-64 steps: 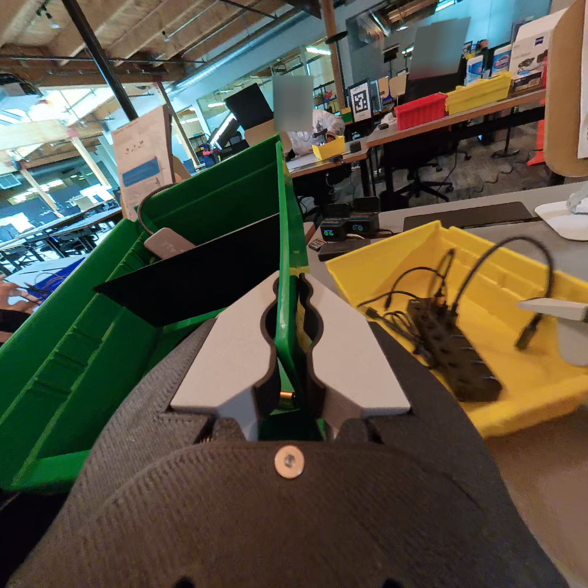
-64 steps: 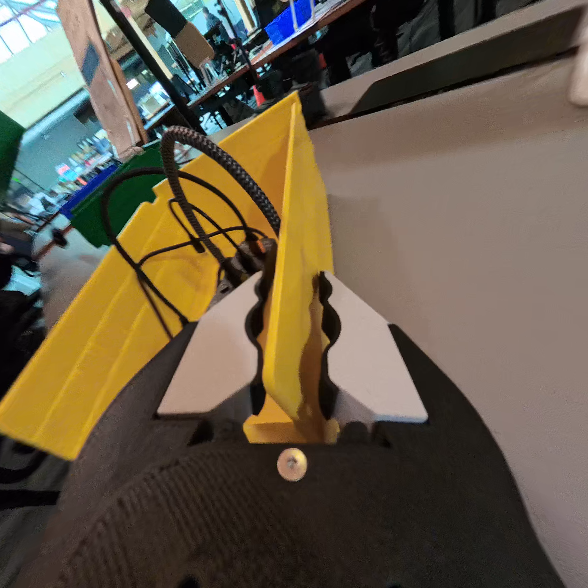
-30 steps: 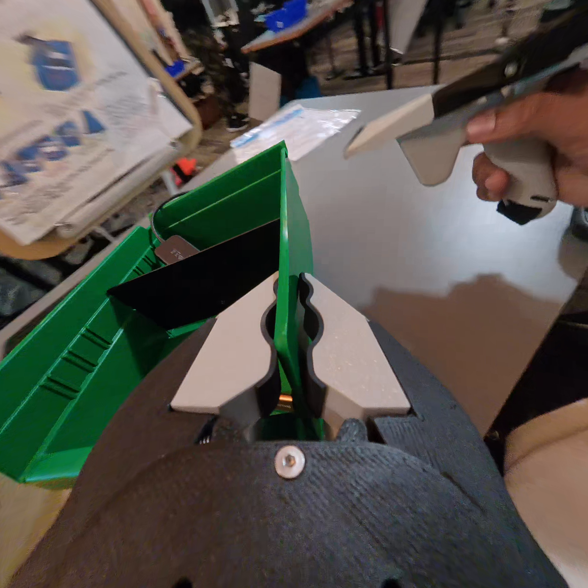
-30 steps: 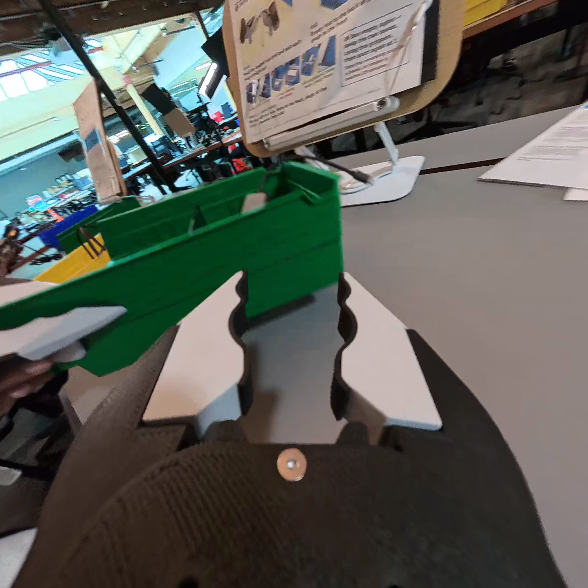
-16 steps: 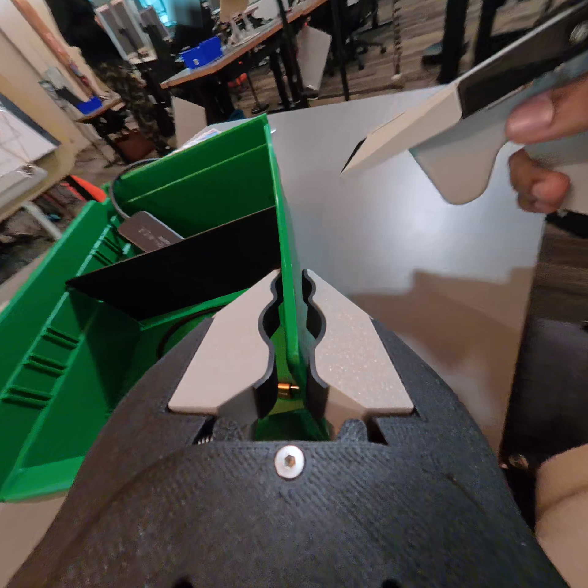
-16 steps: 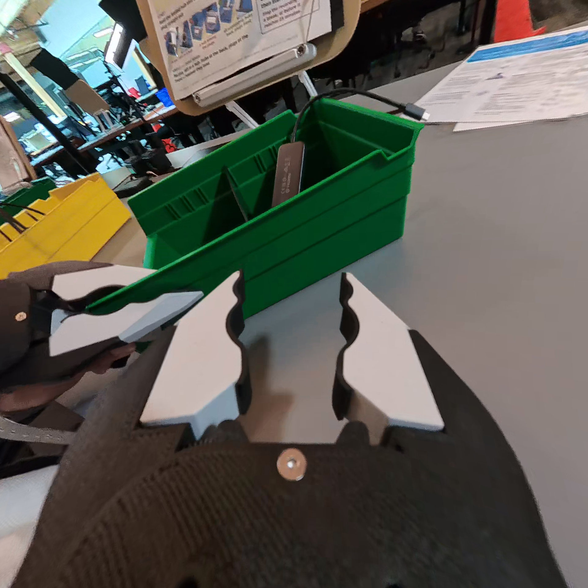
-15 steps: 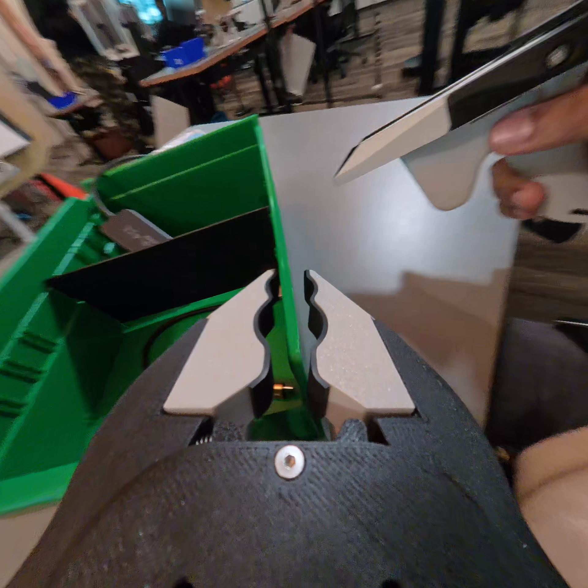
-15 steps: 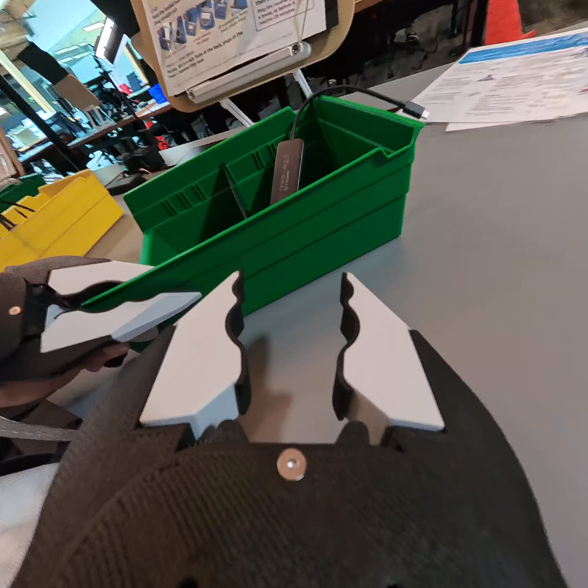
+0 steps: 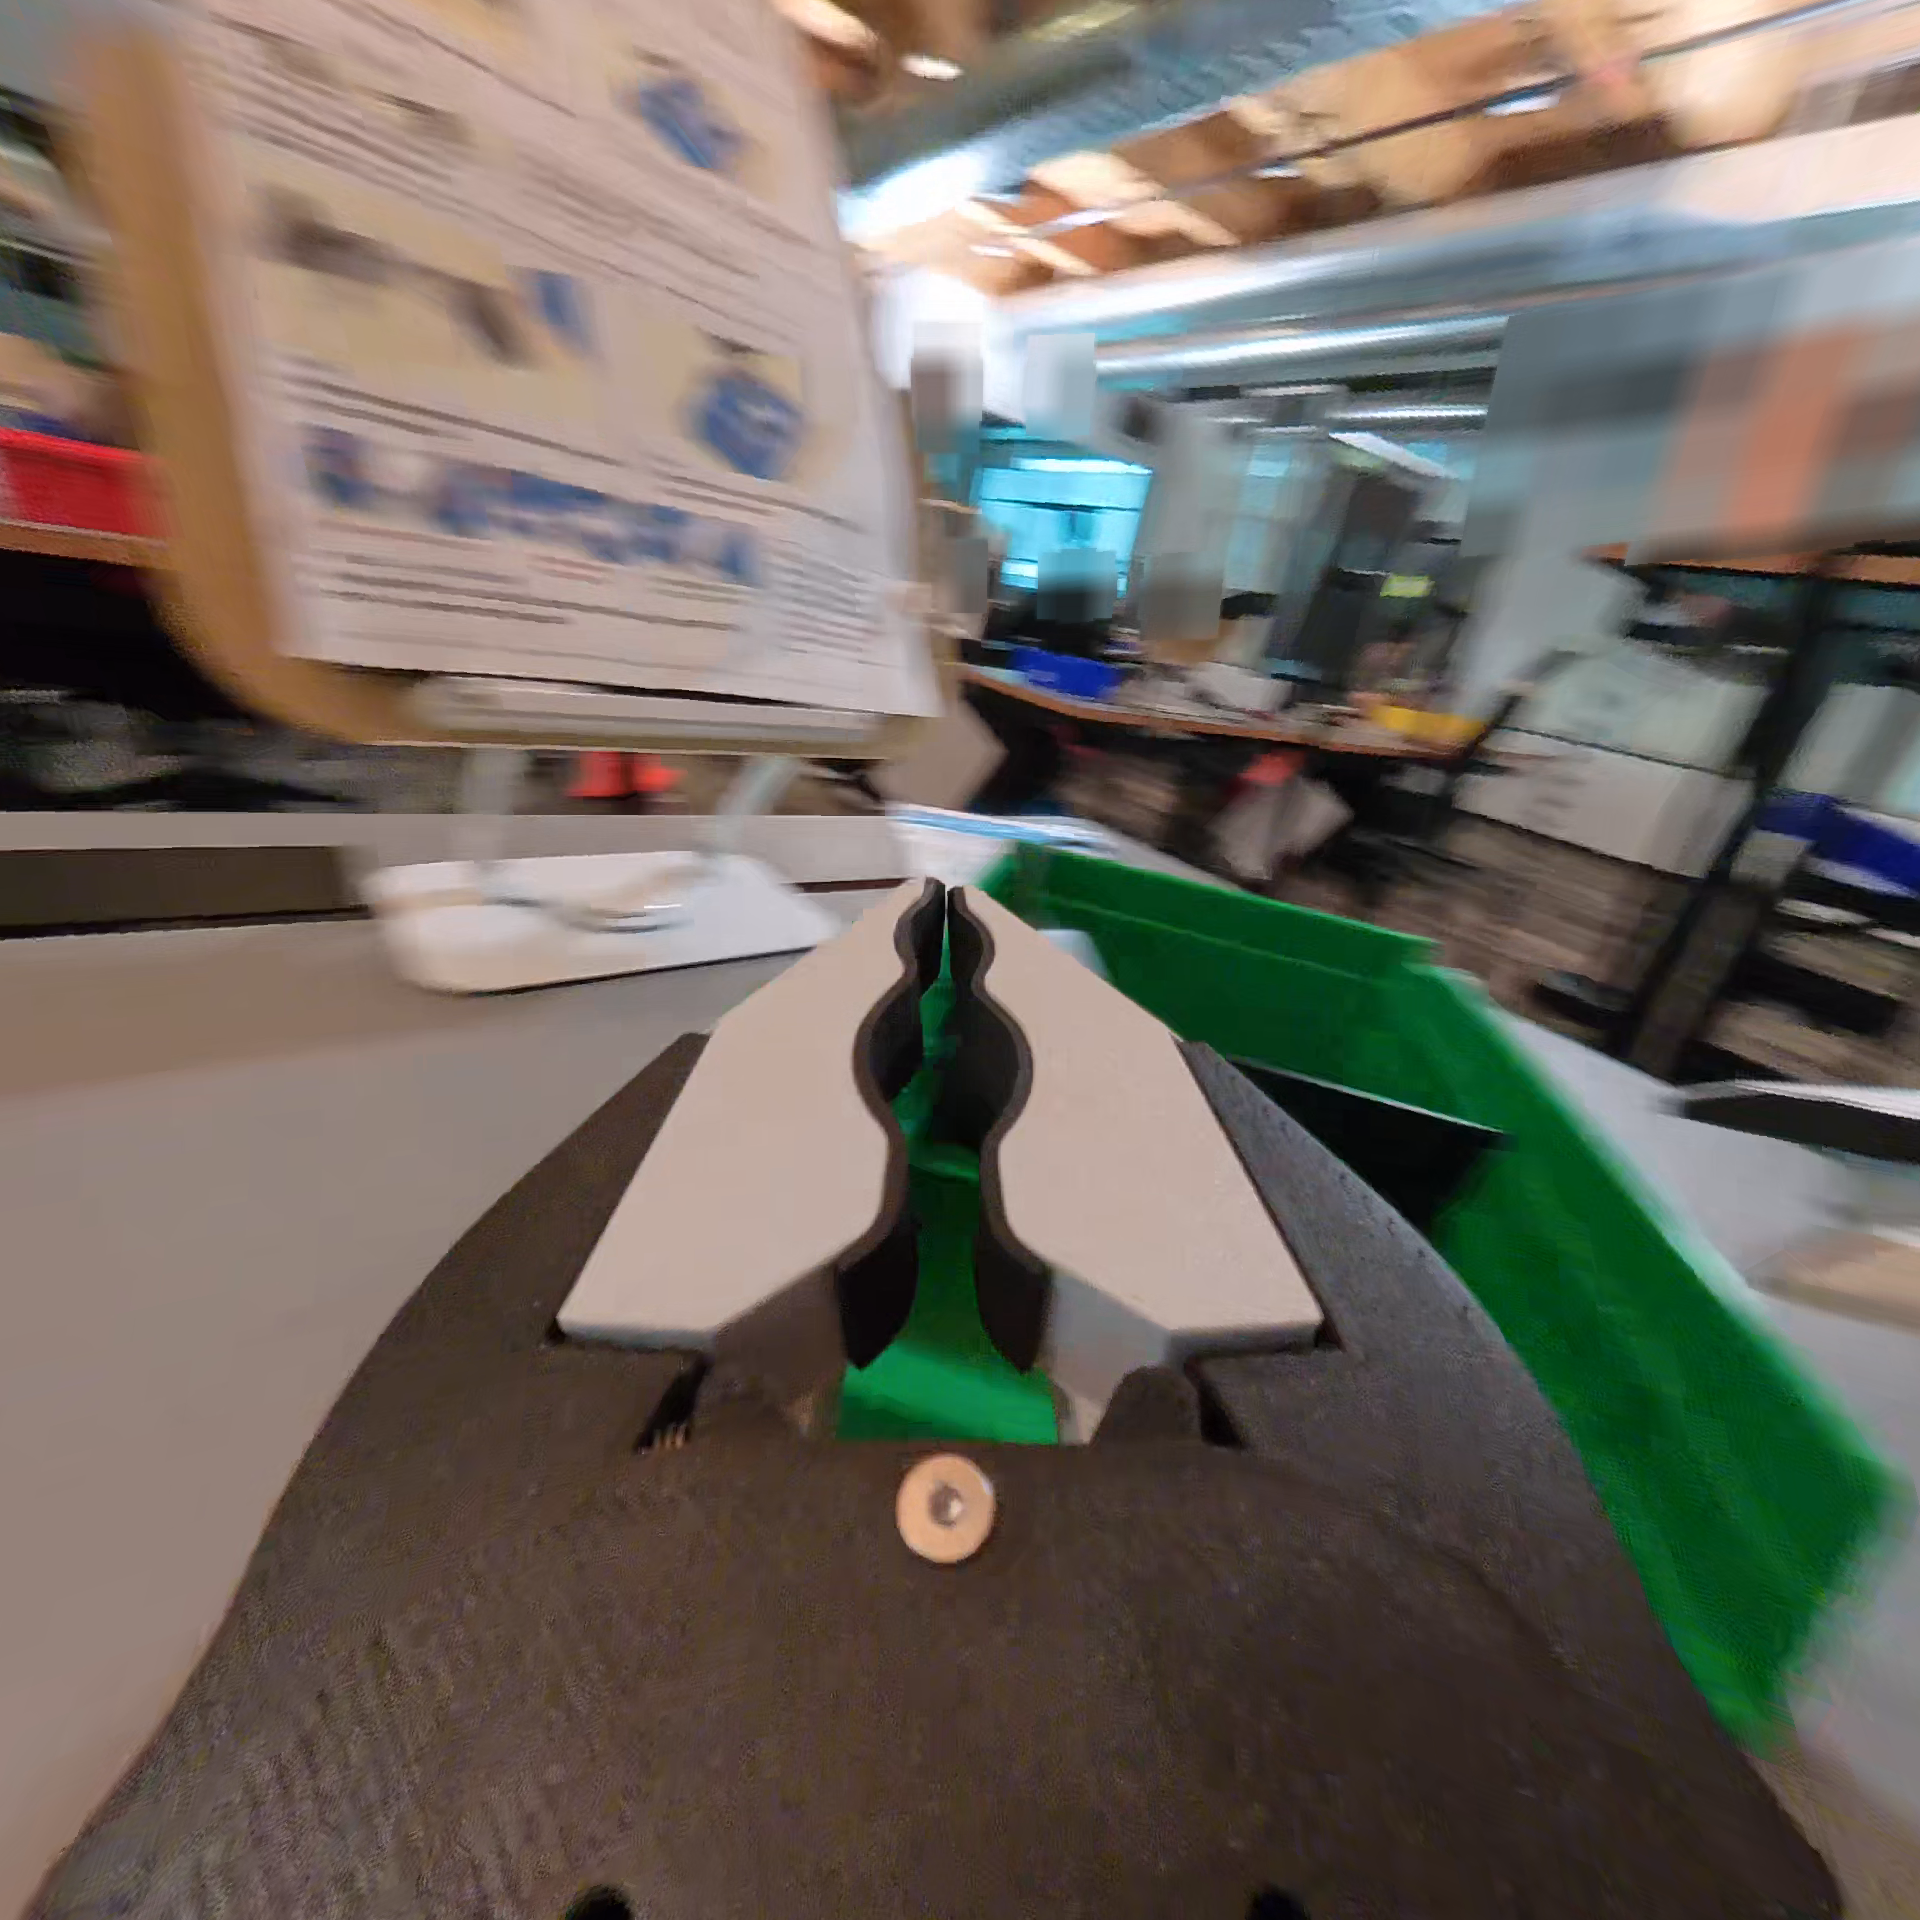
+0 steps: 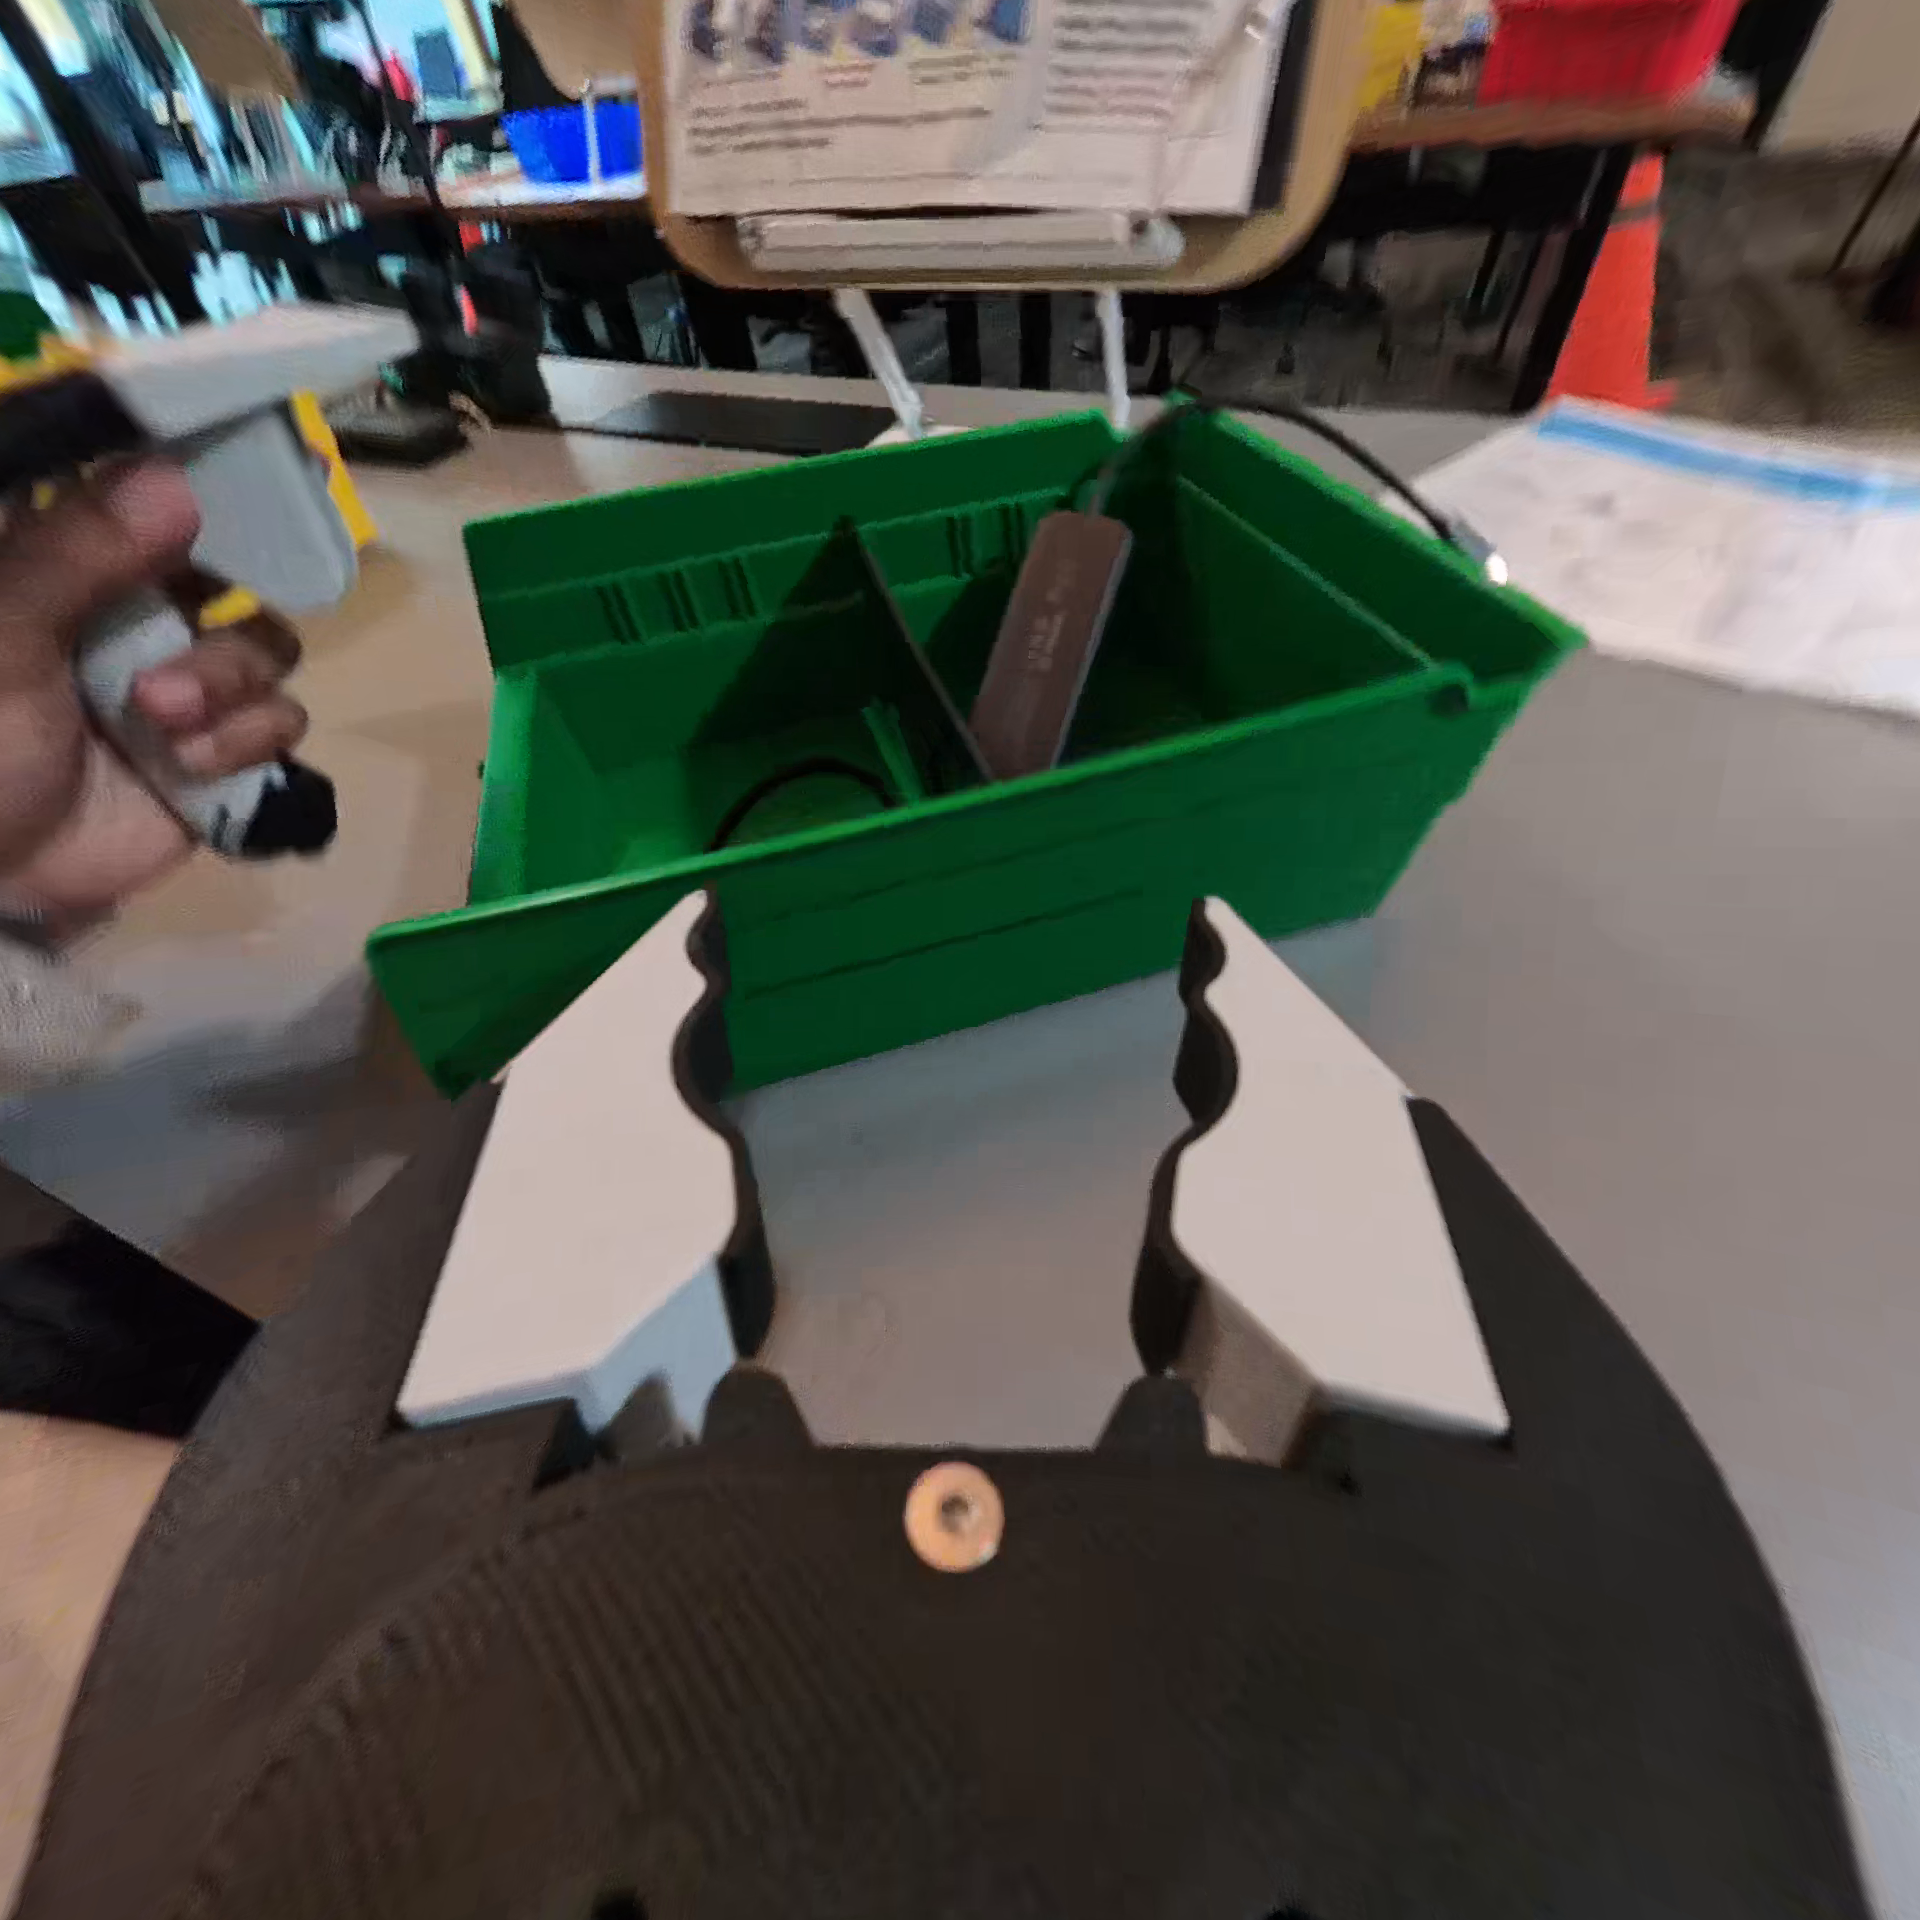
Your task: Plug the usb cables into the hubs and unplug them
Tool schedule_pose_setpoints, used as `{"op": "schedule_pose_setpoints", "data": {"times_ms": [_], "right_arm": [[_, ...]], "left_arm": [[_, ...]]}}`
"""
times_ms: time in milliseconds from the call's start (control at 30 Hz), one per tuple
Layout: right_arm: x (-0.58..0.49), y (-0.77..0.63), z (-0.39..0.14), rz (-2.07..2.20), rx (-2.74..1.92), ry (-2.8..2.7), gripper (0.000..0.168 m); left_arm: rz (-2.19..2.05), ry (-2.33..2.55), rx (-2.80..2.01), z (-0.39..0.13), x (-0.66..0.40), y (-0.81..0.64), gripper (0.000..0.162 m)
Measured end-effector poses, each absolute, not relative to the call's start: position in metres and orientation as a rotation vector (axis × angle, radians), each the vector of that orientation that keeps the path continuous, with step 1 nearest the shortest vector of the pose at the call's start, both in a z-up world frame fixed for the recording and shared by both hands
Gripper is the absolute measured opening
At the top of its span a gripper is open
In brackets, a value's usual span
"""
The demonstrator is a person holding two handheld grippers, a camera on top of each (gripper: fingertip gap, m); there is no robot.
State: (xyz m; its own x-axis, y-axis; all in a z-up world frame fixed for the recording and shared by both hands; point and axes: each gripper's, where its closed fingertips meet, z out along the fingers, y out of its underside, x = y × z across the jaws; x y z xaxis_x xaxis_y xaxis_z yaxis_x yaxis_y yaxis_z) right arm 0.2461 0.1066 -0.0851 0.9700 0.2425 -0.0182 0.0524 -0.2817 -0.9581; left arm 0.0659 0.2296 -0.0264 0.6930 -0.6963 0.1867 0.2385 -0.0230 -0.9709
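A green bin (image 10: 1039, 894) stands on the grey table in front of my right gripper (image 10: 951, 914), which is open and empty just short of its near wall. A grey USB hub (image 10: 1049, 644) leans inside the bin against a black divider (image 10: 914, 644). The hub's black cable (image 10: 1371, 468) runs over the back right corner. My left gripper (image 9: 945, 899) is shut and empty, above the bin's (image 9: 1558, 1195) left side. It also shows in the right wrist view (image 10: 384, 348), held by a hand left of the bin and apart from it.
A clipboard stand with a printed sheet (image 10: 966, 94) stands behind the bin, its white base (image 9: 582, 914) on the table. A paper sheet (image 10: 1714, 540) lies at the right. A yellow bin's edge (image 10: 332, 468) shows at the left, an orange cone (image 10: 1621, 281) beyond the table.
My left gripper let go of the green bin's wall, swung away to the left and shut. My right gripper stayed open and now faces the bin squarely.
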Motion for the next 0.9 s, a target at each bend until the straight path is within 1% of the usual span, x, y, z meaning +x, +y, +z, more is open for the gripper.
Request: {"op": "schedule_pose_setpoints", "data": {"times_ms": [33, 67, 100, 167, 200, 233, 267, 333, 400, 467, 500, 533, 567, 667, 700, 767, 900], "right_arm": [[0.236, 0.108, -0.083, 0.140, -1.843, -0.253, 0.093], [0.226, 0.108, -0.080, 0.119, -1.825, -0.265, 0.098], [0.215, 0.107, -0.078, 0.135, -1.798, -0.271, 0.089], [0.190, 0.105, -0.081, 0.224, -1.795, -0.306, 0.120], [0.183, 0.105, -0.085, 0.251, -1.816, -0.308, 0.122], [0.177, 0.105, -0.090, 0.269, -1.830, -0.314, 0.128], [0.172, 0.105, -0.093, 0.278, -1.841, -0.323, 0.131], [0.167, 0.106, -0.103, 0.294, -1.874, -0.338, 0.133], [0.167, 0.107, -0.115, 0.321, -1.932, -0.334, 0.135], [0.176, 0.110, -0.124, 0.335, -1.982, -0.311, 0.136], [0.181, 0.111, -0.125, 0.348, -1.993, -0.311, 0.131], [0.185, 0.111, -0.125, 0.381, -1.999, -0.328, 0.129], [0.190, 0.110, -0.126, 0.425, -2.012, -0.340, 0.122], [0.214, 0.109, -0.126, 0.545, -2.043, -0.261, 0.083], [0.223, 0.110, -0.125, 0.561, -2.043, -0.232, 0.072], [0.240, 0.113, -0.123, 0.518, -2.036, -0.223, 0.055], [0.281, 0.122, -0.119, 0.340, -2.033, -0.219, 0.030]], "left_arm": [[-0.687, 0.344, -1.431, -0.032, 0.043, 0.245, 0.000], [-0.614, 0.290, -1.464, -0.039, 0.025, 0.259, 0.006], [-0.569, 0.256, -1.516, -0.050, 0.013, 0.270, 0.015], [-0.593, 0.277, -1.681, -0.080, 0.013, 0.280, 0.030], [-0.635, 0.295, -1.763, -0.095, 0.018, 0.281, 0.036], [-0.692, 0.323, -1.829, -0.107, 0.026, 0.279, 0.035], [-0.730, 0.310, -1.878, -0.116, 0.030, 0.277, 0.027], [-0.783, 0.276, -1.884, -0.116, 0.032, 0.275, 0.021], [-0.852, 0.344, -1.838, -0.110, 0.040, 0.265, 0.000], [-0.865, 0.390, -1.827, -0.109, 0.044, 0.259, 0.000], [-0.884, 0.427, -1.820, -0.108, 0.048, 0.254, 0.000], [-0.904, 0.461, -1.824, -0.109, 0.053, 0.250, 0.000], [-0.937, 0.494, -1.812, -0.107, 0.059, 0.245, 0.000], [-1.167, 0.749, -1.722, -0.100, 0.092, 0.204, 0.002], [-1.165, 0.780, -1.749, -0.105, 0.099, 0.199, 0.009], [-1.068, 0.800, -1.743, -0.109, 0.108, 0.197, 0.012], [-0.920, 0.903, -1.591, -0.097, 0.114, 0.187, 0.012]]}}
